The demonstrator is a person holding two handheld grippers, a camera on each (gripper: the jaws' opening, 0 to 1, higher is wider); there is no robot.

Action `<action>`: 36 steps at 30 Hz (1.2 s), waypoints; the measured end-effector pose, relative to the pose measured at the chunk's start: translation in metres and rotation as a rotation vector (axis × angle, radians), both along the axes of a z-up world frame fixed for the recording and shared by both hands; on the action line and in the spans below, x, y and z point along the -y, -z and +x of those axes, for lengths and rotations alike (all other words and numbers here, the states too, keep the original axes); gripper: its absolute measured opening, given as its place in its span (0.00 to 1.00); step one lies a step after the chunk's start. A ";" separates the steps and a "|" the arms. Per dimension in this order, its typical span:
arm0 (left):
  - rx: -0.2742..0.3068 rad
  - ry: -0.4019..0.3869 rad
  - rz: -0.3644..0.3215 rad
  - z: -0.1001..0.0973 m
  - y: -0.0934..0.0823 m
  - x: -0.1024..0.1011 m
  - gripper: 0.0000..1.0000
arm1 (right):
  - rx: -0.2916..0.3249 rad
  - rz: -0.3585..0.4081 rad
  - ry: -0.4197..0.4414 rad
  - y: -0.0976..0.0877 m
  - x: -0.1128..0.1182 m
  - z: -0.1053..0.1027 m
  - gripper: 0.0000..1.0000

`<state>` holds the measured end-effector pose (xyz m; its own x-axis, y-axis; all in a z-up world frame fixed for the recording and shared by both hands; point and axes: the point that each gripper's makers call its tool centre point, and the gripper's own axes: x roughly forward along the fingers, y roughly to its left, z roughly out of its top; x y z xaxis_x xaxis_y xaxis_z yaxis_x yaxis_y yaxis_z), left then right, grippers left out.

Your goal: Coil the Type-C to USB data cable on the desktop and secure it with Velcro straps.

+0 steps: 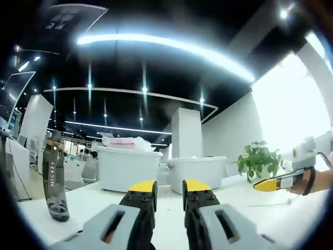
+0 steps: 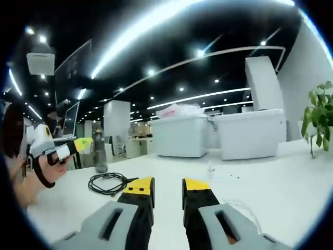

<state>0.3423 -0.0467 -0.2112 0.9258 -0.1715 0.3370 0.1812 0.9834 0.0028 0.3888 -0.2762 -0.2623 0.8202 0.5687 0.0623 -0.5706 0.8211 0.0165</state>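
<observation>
The black data cable (image 2: 109,183) lies in a loose coil on the white desktop (image 2: 270,182), just left of and beyond my right gripper (image 2: 167,191). That gripper's yellow-tipped jaws stand a little apart with nothing between them. In the left gripper view my left gripper (image 1: 169,194) hovers over the desktop (image 1: 88,205), also slightly open and empty. A hand holds the left gripper (image 2: 62,150) at the left of the right gripper view, above and left of the cable. The right gripper (image 1: 276,183) comes in at the right edge of the left gripper view.
A dark bottle (image 2: 100,152) stands behind the cable; it is marked MICKEY on its strap (image 1: 54,182). Two large white bins (image 2: 179,136) (image 2: 250,134) stand at the desk's far side. A potted plant (image 2: 320,117) is at the right. A small white object (image 2: 210,171) sits mid-desk.
</observation>
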 end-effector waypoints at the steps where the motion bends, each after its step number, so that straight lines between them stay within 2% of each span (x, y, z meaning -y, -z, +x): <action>1: -0.012 0.003 0.025 0.001 0.007 0.003 0.21 | 0.022 -0.011 0.024 0.002 0.006 0.002 0.22; 4: -0.055 0.003 0.041 0.003 0.029 0.007 0.22 | 0.022 0.011 0.063 0.012 0.022 0.008 0.24; 5: -0.087 0.012 0.037 0.004 0.036 0.009 0.22 | -0.004 0.032 0.079 0.016 0.027 0.010 0.27; 6: -0.086 0.011 0.043 0.005 0.038 0.009 0.23 | -0.032 0.044 0.098 0.020 0.033 0.012 0.30; 8: -0.092 -0.014 0.077 0.007 0.045 0.007 0.26 | -0.012 0.027 0.142 0.022 0.044 0.018 0.33; 11: -0.118 -0.011 0.098 0.012 0.056 0.007 0.30 | 0.015 0.025 0.295 0.026 0.075 0.026 0.33; 13: -0.138 -0.020 0.115 0.015 0.063 0.006 0.32 | 0.027 0.008 0.321 0.027 0.083 0.027 0.36; 15: -0.161 -0.033 0.143 0.018 0.070 0.004 0.35 | 0.025 0.031 0.340 0.026 0.087 0.027 0.42; 19: -0.187 -0.036 0.163 0.020 0.078 0.004 0.39 | 0.019 0.038 0.322 0.025 0.083 0.026 0.51; 22: -0.192 -0.030 0.163 0.019 0.080 0.005 0.39 | -0.040 0.111 0.284 0.030 0.075 0.021 0.51; 26: -0.187 -0.023 0.179 0.018 0.080 0.010 0.39 | -0.047 0.086 0.264 0.034 0.068 0.020 0.51; 30: -0.186 -0.015 0.181 0.017 0.080 0.013 0.39 | -0.062 0.092 0.255 0.036 0.066 0.019 0.52; 36: -0.202 -0.010 0.134 0.016 0.080 0.009 0.39 | -0.035 0.052 0.262 0.035 0.064 0.018 0.53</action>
<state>0.3581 -0.0559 -0.2916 0.9740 -0.1927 0.1194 0.1816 0.9785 0.0981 0.4063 -0.3406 -0.2970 0.9413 0.3332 0.0551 -0.3367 0.9383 0.0787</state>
